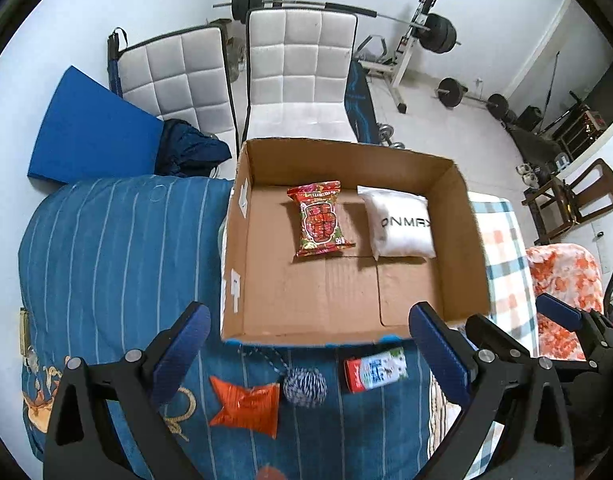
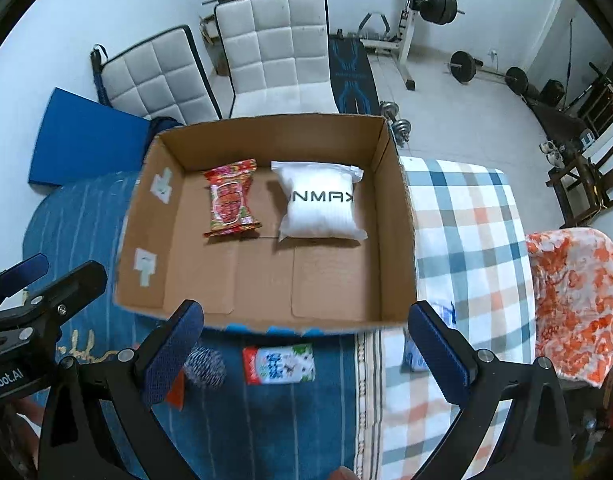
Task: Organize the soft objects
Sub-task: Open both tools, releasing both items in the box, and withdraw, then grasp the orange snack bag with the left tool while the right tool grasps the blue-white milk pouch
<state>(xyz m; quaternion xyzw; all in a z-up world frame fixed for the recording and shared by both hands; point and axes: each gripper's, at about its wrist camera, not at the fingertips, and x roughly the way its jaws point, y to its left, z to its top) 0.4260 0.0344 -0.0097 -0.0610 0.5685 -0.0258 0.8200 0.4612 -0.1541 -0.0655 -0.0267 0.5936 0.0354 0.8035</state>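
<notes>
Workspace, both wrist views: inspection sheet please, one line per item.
Surface: blue striped bedspread, with a plaid blanket to its right.
Job's things: open brown cardboard box holds a red snack packet and a white lettered pouch, side by side, apart. On the bedspread before the box: red-orange foil packet, blue-white yarn ball, small red-and-white carton.
Clutter: pale blue packet on the plaid blanket, partly hidden.
Grippers: left gripper open, empty; right gripper open, empty.
Cables: nothing seen.
Surroundings: two white quilted chairs, blue mat, barbell rack, orange floral cloth.
</notes>
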